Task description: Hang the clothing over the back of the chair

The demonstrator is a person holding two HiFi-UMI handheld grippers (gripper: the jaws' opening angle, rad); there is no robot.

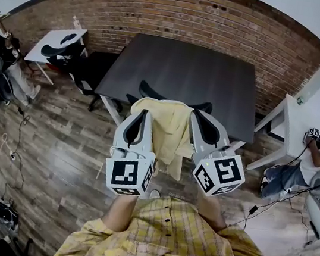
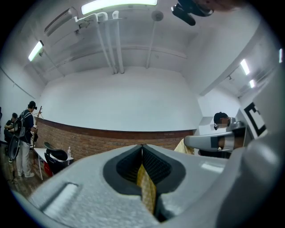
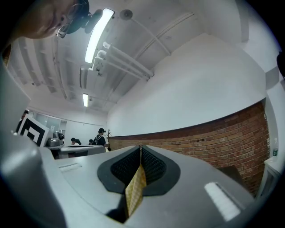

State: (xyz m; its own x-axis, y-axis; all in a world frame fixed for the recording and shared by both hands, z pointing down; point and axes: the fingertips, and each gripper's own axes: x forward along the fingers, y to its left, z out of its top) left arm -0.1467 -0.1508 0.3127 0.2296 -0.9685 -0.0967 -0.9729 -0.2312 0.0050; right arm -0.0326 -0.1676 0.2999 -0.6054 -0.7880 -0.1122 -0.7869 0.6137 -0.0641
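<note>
In the middle of the head view, the left gripper (image 1: 143, 114) and the right gripper (image 1: 197, 116) are side by side, and the yellow shirt (image 1: 168, 130) hangs between them. Each gripper view shows the two jaws pressed together with a thin fold of the yellow cloth pinched between them, so both grippers hold the shirt tightly. The shirt is just in front of the black chair (image 1: 149, 90), which stands at the near edge of the dark table (image 1: 187, 68), and covers the middle of the chair's back.
</note>
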